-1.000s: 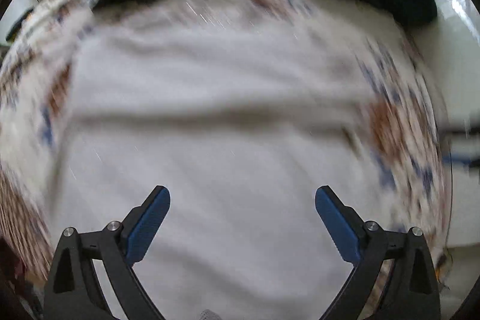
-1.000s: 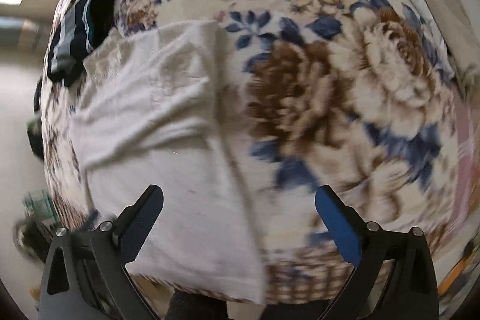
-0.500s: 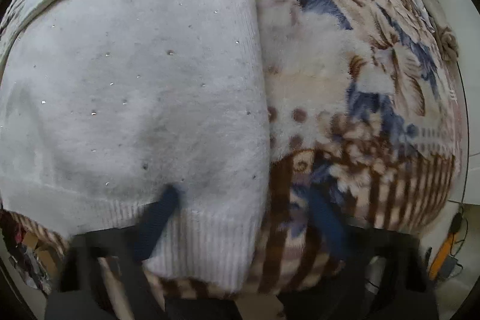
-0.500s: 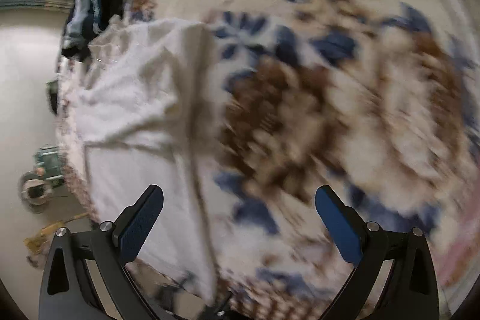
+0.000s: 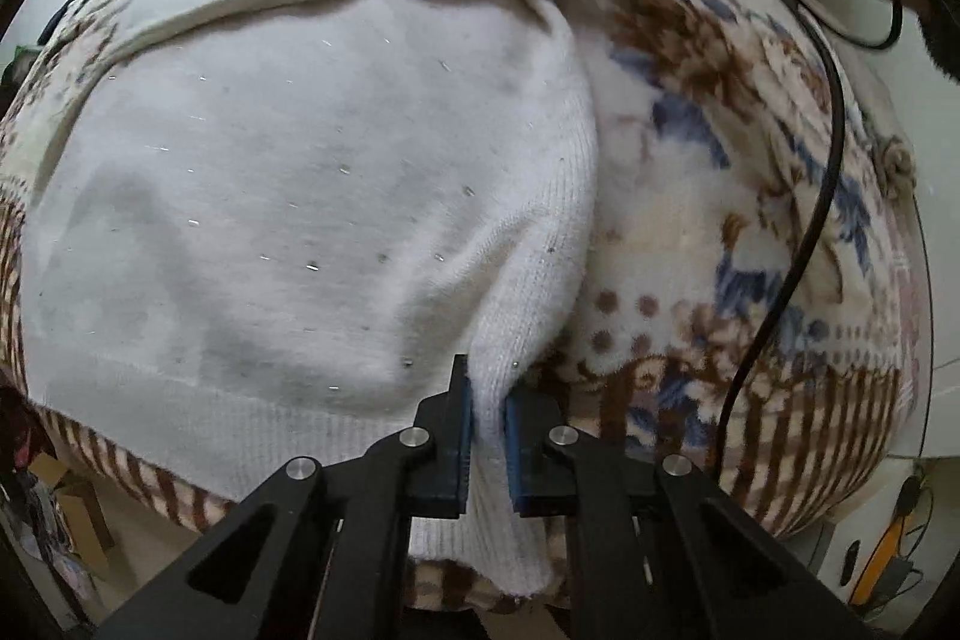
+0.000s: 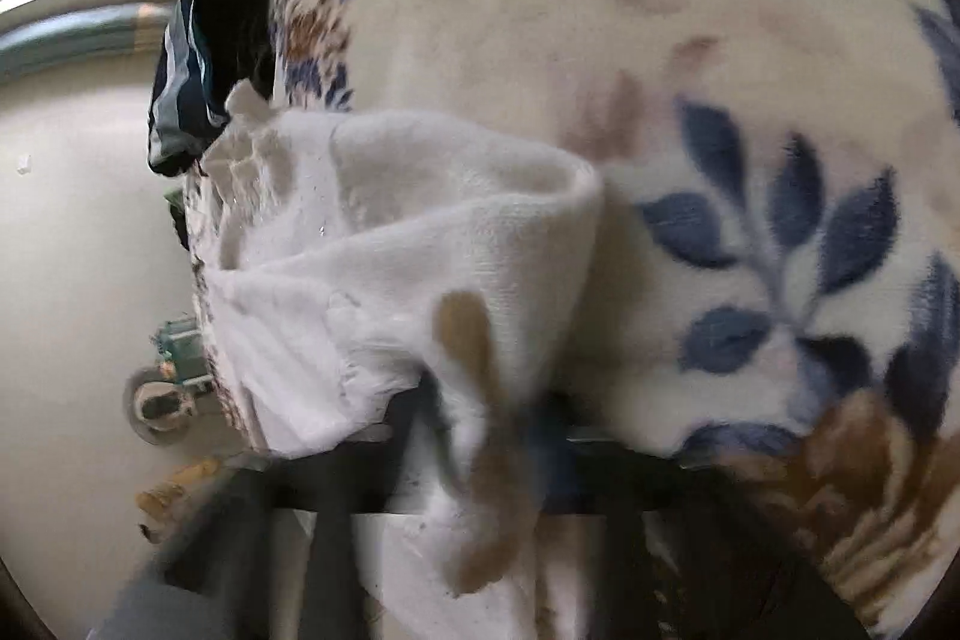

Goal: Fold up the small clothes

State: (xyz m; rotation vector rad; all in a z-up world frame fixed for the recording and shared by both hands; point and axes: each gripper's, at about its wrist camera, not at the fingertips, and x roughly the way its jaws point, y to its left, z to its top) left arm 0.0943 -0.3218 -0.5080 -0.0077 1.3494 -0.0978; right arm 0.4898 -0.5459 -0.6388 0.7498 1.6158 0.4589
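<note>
**Both grippers pinch the white sweater at the blanket's edge**

A white knit sweater point(image 5: 288, 196) lies spread on a floral blanket point(image 5: 708, 196) patterned in brown, blue and cream. In the left wrist view the left gripper point(image 5: 485, 436) has its blue pads pressed together on a raised fold of the sweater's ribbed hem corner, near the striped blanket border. The cloth rises in a ridge from the pads toward the sweater's side edge. A black cable point(image 5: 822, 196) runs across the blanket on the right.

In the right wrist view the right gripper point(image 6: 480, 436) is blurred; its jaws have just been closing, and they appear to be clamped on a bunched part of the same sweater point(image 6: 384, 280), though the smear makes the contact hard to confirm. A dark striped garment point(image 6: 210, 52) lies at the blanket's far edge beyond the sweater.

No brand, label or writing can be read anywhere.
</note>
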